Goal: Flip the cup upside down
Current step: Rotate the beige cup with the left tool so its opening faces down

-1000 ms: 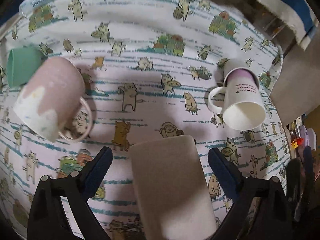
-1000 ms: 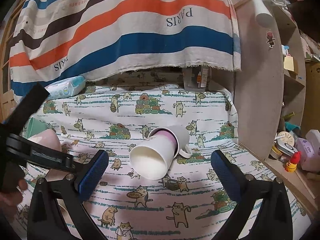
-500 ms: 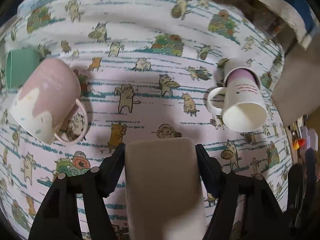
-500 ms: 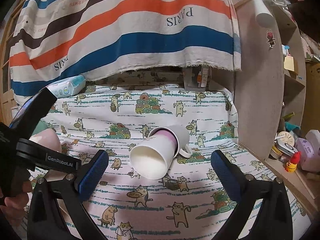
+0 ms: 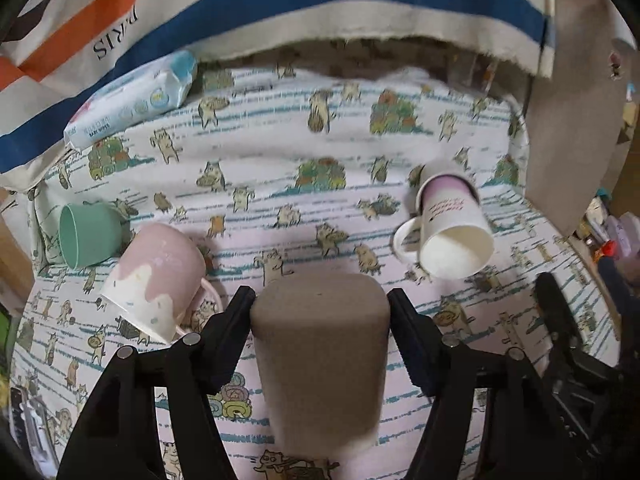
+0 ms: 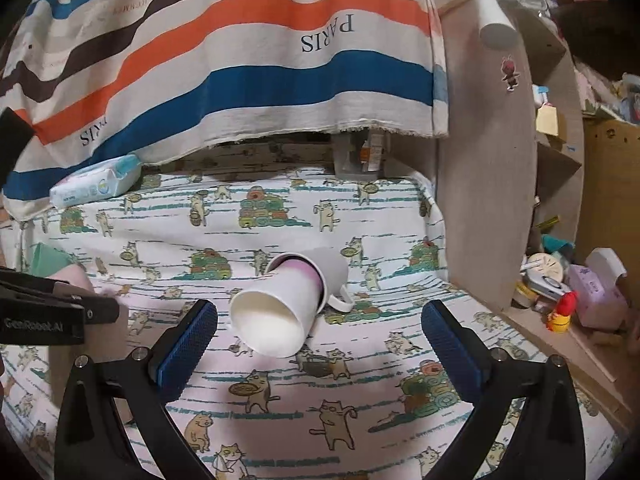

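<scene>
My left gripper [image 5: 320,300] is shut on a grey-brown cup [image 5: 320,364], its flat end pointing away from the camera, held above the cat-print cloth [image 5: 280,152]. A white and purple mug [image 5: 450,228] lies on its side to the right, mouth toward the camera; it also shows in the right wrist view [image 6: 286,306]. My right gripper [image 6: 320,332] is open and empty, just in front of that mug. The left gripper's body shows at the left edge of the right wrist view.
A pink and white mug [image 5: 154,276] and a mint green cup [image 5: 88,234] lie on their sides at the left. A pack of wipes [image 5: 132,100] lies at the back left. A striped cloth [image 6: 240,48] hangs behind. A shelf unit [image 6: 492,184] stands at the right.
My left gripper has closed on the grey-brown cup and tilted up with it, so the view now faces the back of the table. The right gripper has not moved.
</scene>
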{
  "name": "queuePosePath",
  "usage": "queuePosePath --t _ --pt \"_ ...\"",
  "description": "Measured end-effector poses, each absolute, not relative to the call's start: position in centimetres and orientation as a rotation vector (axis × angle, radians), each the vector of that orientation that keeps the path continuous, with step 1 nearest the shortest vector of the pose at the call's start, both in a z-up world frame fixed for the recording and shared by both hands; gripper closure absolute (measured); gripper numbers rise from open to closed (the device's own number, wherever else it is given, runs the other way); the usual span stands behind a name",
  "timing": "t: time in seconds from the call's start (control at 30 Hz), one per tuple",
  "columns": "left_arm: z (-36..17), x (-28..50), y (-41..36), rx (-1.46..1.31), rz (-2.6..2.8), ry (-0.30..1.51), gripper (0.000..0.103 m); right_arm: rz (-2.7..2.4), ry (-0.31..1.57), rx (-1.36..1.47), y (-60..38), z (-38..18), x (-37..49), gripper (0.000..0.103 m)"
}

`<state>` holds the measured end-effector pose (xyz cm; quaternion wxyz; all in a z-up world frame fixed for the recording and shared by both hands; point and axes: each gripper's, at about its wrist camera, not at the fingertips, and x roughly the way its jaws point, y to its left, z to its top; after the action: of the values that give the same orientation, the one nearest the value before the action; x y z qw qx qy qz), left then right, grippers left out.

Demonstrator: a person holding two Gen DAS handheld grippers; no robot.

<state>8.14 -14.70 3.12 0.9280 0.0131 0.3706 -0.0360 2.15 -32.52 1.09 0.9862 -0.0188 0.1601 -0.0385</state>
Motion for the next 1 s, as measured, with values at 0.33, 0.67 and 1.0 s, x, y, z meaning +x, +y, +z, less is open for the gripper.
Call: queuePosePath --t 0.33,0.67,1.0 --pt "3.2 5.4 -13.7 0.038 -0.112 0.564 0.037 -0.048 0.325 -0.051 -32.3 1.1 2.2 0.0" --pt "1.8 4.9 -12.8 0.064 -0.09 0.515 0.037 -0.045 0.334 -0.051 -32.2 1.1 2.3 0.0" --pt "1.0 4.9 -11.7 0.036 -0.104 0.51 0.034 -0.045 0.335 -0.051 -32.2 1.1 2.4 0.0"
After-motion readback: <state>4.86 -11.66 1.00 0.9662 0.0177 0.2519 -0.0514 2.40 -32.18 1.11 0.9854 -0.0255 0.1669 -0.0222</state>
